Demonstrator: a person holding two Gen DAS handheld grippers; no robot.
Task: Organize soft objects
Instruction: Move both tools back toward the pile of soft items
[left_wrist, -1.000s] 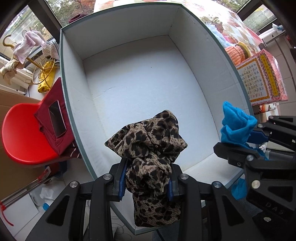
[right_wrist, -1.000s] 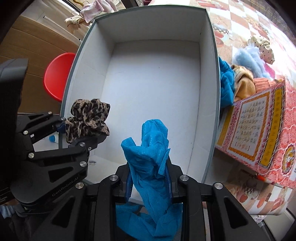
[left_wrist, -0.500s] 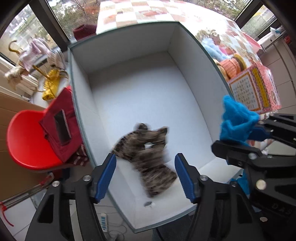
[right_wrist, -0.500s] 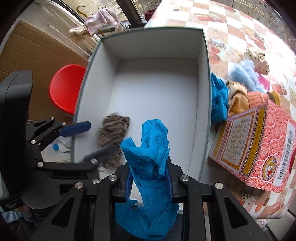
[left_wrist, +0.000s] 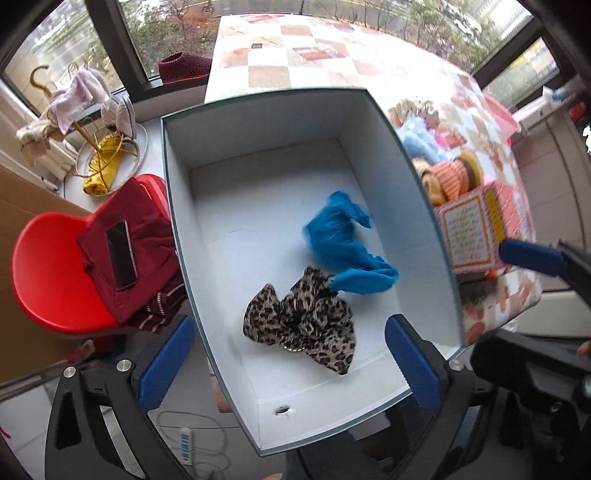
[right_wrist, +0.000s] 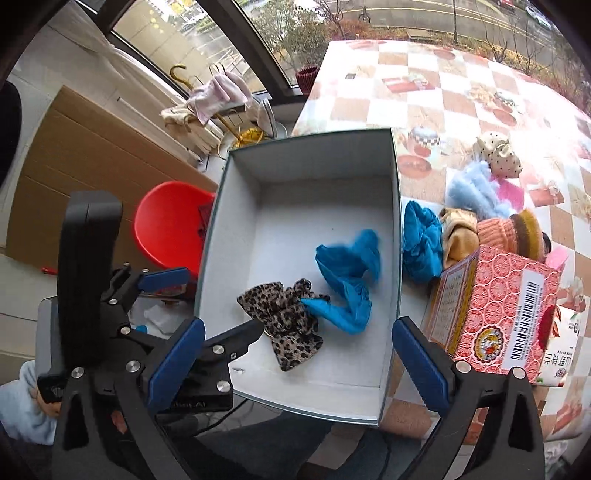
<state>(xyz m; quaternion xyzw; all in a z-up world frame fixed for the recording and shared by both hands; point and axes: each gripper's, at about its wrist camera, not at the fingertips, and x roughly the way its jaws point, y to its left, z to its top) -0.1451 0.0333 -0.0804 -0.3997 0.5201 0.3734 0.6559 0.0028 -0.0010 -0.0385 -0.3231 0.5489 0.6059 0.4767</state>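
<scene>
A leopard-print cloth (left_wrist: 314, 321) (right_wrist: 288, 332) lies crumpled on the floor of the white box (left_wrist: 258, 125) (right_wrist: 306, 166), near its front end. A bright blue cloth (left_wrist: 340, 236) (right_wrist: 347, 273) lies just beyond it, one end touching the leopard cloth. My left gripper (left_wrist: 288, 325) hangs above the box with its jaws opening wide and nothing between them. My right gripper (right_wrist: 297, 325) is also above the box, jaws opening, nothing between them. Each gripper shows at the edge of the other's view.
Right of the box, on the checkered tablecloth (right_wrist: 443, 92), lie a blue scrunchie (right_wrist: 421, 243), an orange knit hat (right_wrist: 509, 232), a pale blue fluffy item (right_wrist: 472, 188) and a red patterned carton (right_wrist: 495, 317). A red chair (left_wrist: 48, 266) with a dark red garment and phone stands left.
Both grippers went from shut to wide open and rose. The leopard cloth dropped into the box first, then the blue cloth fell beside it.
</scene>
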